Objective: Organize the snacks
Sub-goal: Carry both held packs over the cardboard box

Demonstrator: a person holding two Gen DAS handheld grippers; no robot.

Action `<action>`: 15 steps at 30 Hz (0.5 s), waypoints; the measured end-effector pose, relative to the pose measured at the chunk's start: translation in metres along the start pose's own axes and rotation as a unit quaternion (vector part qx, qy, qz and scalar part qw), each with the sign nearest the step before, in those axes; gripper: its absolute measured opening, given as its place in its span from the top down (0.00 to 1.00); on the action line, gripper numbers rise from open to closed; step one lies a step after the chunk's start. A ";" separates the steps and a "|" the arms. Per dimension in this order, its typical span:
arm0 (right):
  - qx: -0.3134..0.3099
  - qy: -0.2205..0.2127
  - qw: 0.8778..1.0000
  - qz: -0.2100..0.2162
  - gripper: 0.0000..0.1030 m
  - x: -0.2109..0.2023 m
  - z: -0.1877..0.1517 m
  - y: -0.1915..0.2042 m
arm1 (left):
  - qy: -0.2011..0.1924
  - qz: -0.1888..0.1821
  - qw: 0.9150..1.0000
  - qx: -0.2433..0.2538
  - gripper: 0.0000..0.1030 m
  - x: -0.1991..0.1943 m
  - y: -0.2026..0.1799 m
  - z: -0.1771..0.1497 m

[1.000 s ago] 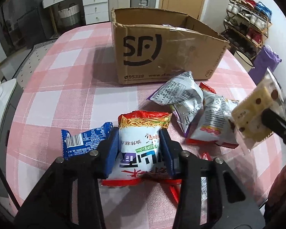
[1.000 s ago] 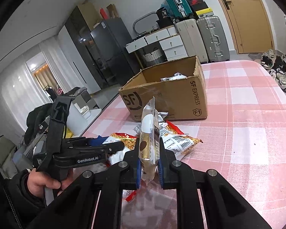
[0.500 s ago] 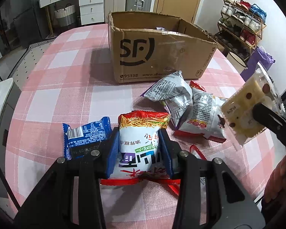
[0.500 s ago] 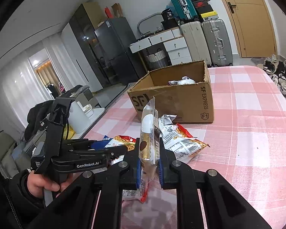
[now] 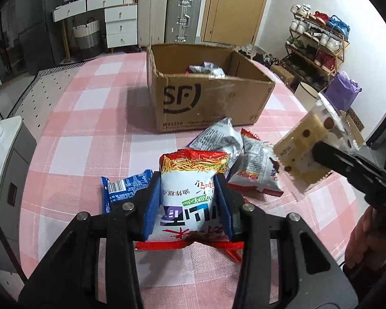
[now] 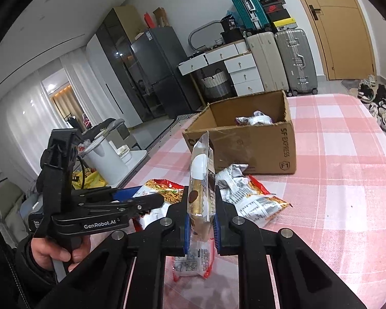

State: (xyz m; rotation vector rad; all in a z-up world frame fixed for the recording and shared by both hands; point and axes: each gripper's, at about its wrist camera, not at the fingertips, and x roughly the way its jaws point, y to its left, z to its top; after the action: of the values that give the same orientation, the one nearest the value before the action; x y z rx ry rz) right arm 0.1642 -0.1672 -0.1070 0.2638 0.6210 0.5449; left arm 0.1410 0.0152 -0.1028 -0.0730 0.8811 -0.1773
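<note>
Room: lived-in space with a wooden door point(image 5: 234, 7), silver and beige suitcases point(image 5: 184, 13), a white drawer unit point(image 5: 121, 23) and a shoe rack point(image 5: 319, 43); a dark fridge point(image 6: 162, 72) shows in the right wrist view
Table: round top under a pink-and-white checked cloth point(image 5: 72, 134); carries the box and the loose packets
Box: open brown cardboard carton printed "SF" point(image 5: 208, 103), standing on the far half of the cloth; a few silvery packets point(image 5: 205, 68) lie inside it
Loose heap: silver-and-red crinkled snack bags point(image 5: 244, 159) on the cloth between the carton and the grippers; a blue foil packet point(image 5: 126, 188) lies flat just left of the left gripper
Left gripper: black two-finger tool with blue pads point(image 5: 187, 200); jaws closed partway against the sides of a white noodle-snack bag with a red top point(image 5: 190, 193), which stands upright with its lower edge near the cloth
Right gripper: matching black tool point(image 6: 200, 213); jaws pinched narrow on a clear-wrapped pale cracker packet with dark spots point(image 6: 200, 180); packet held edge-up, clear of the table, to the right of the heap
</note>
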 end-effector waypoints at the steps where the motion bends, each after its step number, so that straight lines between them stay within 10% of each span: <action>1: -0.002 -0.001 1.000 0.001 0.87 0.000 0.002 0.002 | -0.003 -0.004 1.000 -0.001 0.63 -0.004 0.000 0.001; 15: -0.030 -0.017 0.999 -0.002 0.87 -0.004 0.044 0.022 | -0.061 -0.039 0.997 0.011 0.63 -0.065 -0.007 0.032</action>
State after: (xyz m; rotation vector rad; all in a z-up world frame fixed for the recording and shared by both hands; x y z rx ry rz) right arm 0.1794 -0.1544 -0.0618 0.2148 0.5717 0.5539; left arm 0.1247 0.0202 -0.0324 -0.0964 0.7546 -0.2530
